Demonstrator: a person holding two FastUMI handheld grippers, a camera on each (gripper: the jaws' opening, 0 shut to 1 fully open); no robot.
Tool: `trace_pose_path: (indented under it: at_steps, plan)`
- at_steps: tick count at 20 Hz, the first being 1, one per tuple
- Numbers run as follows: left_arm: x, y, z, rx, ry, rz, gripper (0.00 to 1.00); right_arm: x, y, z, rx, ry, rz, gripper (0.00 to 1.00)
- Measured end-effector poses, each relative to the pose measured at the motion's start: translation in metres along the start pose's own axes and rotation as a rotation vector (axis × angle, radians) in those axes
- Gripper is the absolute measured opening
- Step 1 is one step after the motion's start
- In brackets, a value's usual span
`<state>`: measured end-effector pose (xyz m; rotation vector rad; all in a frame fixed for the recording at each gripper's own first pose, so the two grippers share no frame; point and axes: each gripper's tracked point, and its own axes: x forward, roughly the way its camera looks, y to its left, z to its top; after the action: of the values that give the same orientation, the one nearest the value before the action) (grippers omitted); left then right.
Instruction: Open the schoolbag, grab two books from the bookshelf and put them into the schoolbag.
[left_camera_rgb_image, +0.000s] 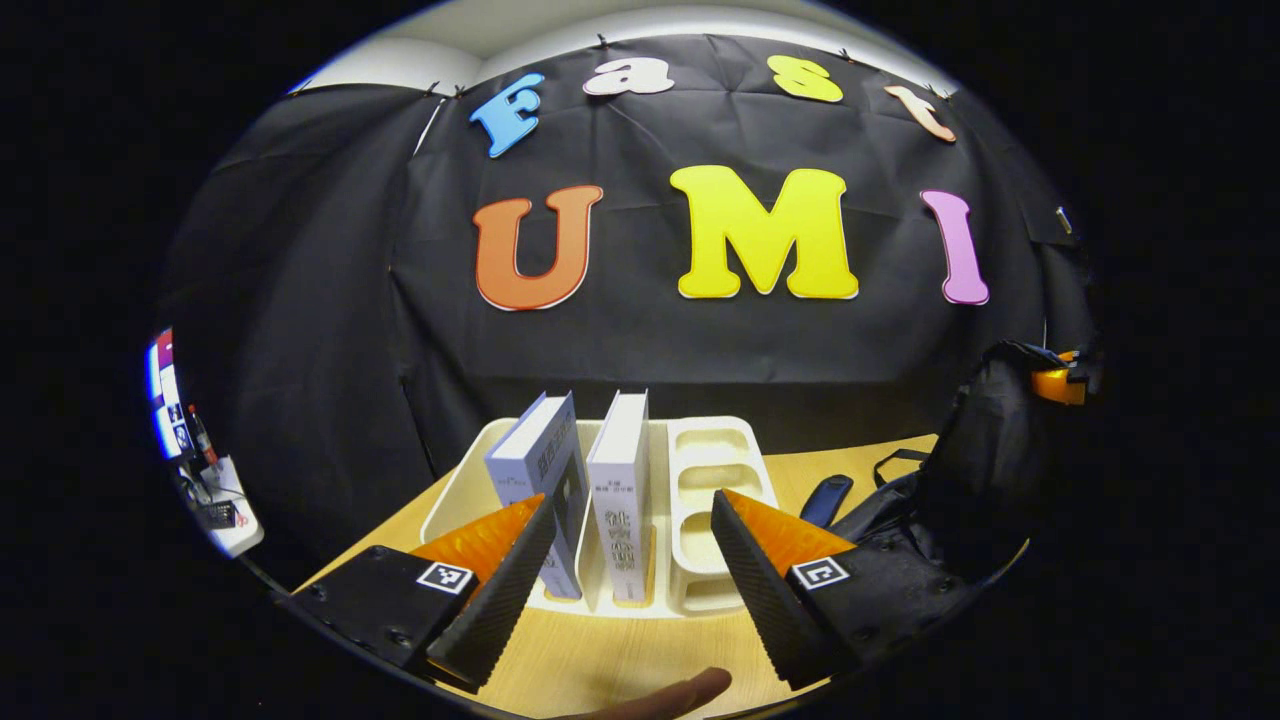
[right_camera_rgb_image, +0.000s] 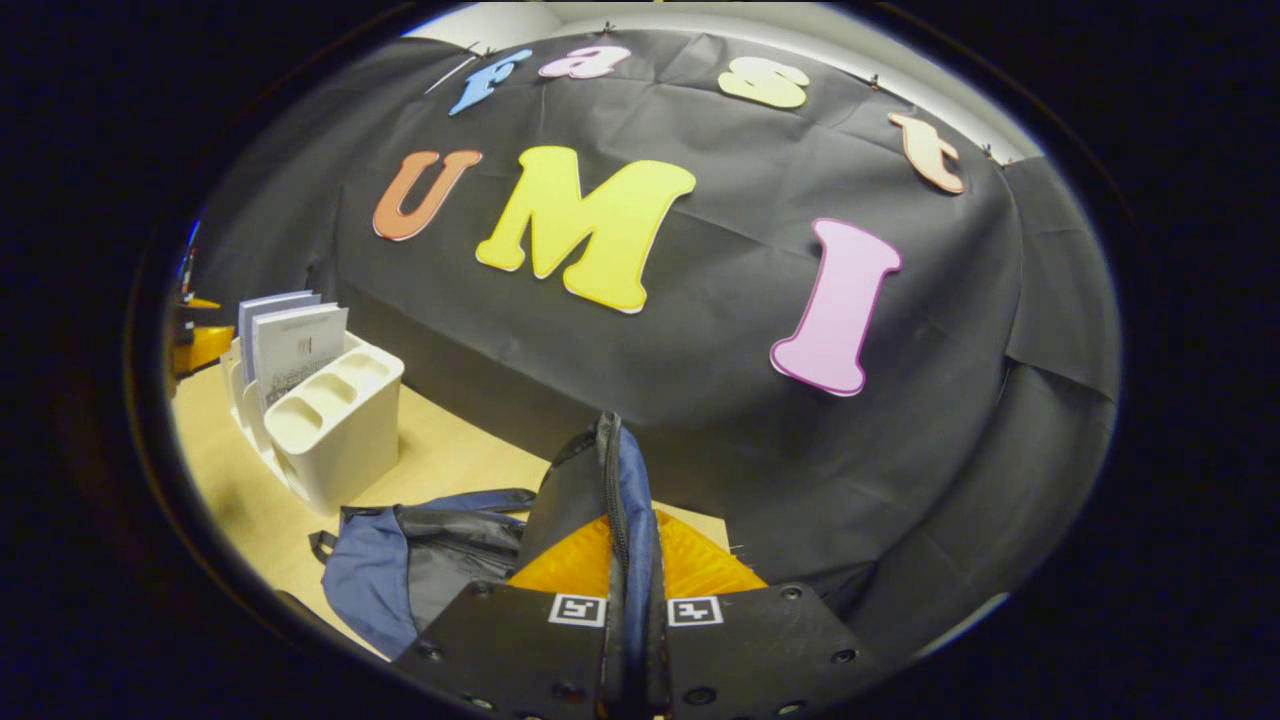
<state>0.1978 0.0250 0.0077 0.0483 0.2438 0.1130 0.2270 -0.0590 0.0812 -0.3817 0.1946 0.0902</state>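
Books (left_camera_rgb_image: 620, 490) stand upright in the bookshelf (left_camera_rgb_image: 720, 480) just ahead of the left hand-held gripper (left_camera_rgb_image: 625, 570), whose spread fingers should straddle one spine squarely while the right hand-held gripper (right_camera_rgb_image: 628, 600), clamped on the schoolbag (right_camera_rgb_image: 620, 480) edge, lifts it open.

Between the left fingers stands a cream-white bookshelf (left_camera_rgb_image: 715, 470) holding two books (left_camera_rgb_image: 620, 480) with white covers and dark lettering on the spines. The counter (left_camera_rgb_image: 600, 660) beneath is pale yellow wood. Pinched between the right fingers, the schoolbag (right_camera_rgb_image: 420, 560) is blue outside with black panels and a dark zip.
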Motion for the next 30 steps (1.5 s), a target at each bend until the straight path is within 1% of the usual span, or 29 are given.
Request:
trace_pose_path:
  at_steps: [3,7,8,10,11,12,13,14,16,17,18,19,20,22,23,25,26,28,29,30]
  plan:
    - [0.027,-0.002,0.015,-0.005,0.037,0.005,0.98,0.002,-0.006,-0.001,0.01,-0.003,0.019,0.08]
    - [0.065,-0.012,0.037,-0.02,0.077,-0.045,0.96,0.006,-0.012,-0.005,0.018,0.002,0.036,0.08]
    - [0.077,-0.009,0.044,-0.022,0.087,-0.044,0.96,0.006,-0.012,-0.007,0.013,0.003,0.037,0.08]
    - [0.103,-0.009,0.047,-0.033,0.135,-0.066,0.95,0.005,-0.013,-0.009,0.004,0.005,0.041,0.08]
    - [0.115,-0.011,0.047,-0.019,0.159,-0.082,0.96,0.004,-0.012,-0.01,0.002,0.003,0.042,0.08]
    - [0.126,-0.012,0.044,0.008,0.183,-0.1,0.95,0.004,-0.012,-0.01,-0.001,0.002,0.044,0.08]
    - [0.137,-0.009,0.04,0.034,0.21,-0.099,0.95,0.002,-0.013,-0.01,-0.002,0.002,0.045,0.11]
    - [0.145,-0.006,0.032,0.062,0.252,-0.102,0.95,0.001,-0.013,-0.011,-0.003,0.0,0.047,0.08]
    - [0.159,0.007,0.024,0.088,0.305,-0.057,0.94,0.001,-0.015,-0.015,-0.006,0.003,0.044,0.08]
    - [0.162,0.007,0.018,0.09,0.336,-0.062,0.91,0.001,-0.015,-0.015,-0.004,0.005,0.044,0.08]
    - [0.164,0.01,0.009,0.102,0.368,-0.056,0.91,0.002,-0.014,-0.018,0.0,0.008,0.044,0.08]
    - [0.165,0.011,0.002,0.116,0.4,-0.054,0.91,0.003,-0.014,-0.019,0.006,0.011,0.044,0.05]
    - [0.164,0.01,-0.006,0.129,0.439,-0.061,0.91,0.003,-0.014,-0.019,0.008,0.012,0.045,0.08]
    - [0.17,0.015,-0.015,0.17,0.496,-0.046,0.89,0.005,-0.012,-0.02,0.011,0.014,0.046,0.08]
    - [0.172,0.015,-0.019,0.182,0.523,-0.047,0.84,0.005,-0.011,-0.019,0.01,0.012,0.049,0.08]
    - [0.17,0.006,-0.031,0.202,0.596,-0.082,0.69,0.006,-0.008,-0.019,0.005,0.009,0.053,0.08]
    - [0.17,0.006,-0.034,0.215,0.623,-0.086,0.67,0.005,-0.007,-0.02,0.008,0.01,0.055,0.08]
    - [0.167,0.0,-0.045,0.215,0.681,-0.119,0.62,0.005,-0.005,-0.022,0.021,0.01,0.062,0.08]
    - [0.165,-0.002,-0.048,0.209,0.707,-0.136,0.6,0.006,-0.006,-0.023,0.029,0.011,0.06,0.08]
    - [0.162,-0.004,-0.046,0.207,0.714,-0.146,0.55,0.008,-0.006,-0.025,0.033,0.013,0.058,0.08]
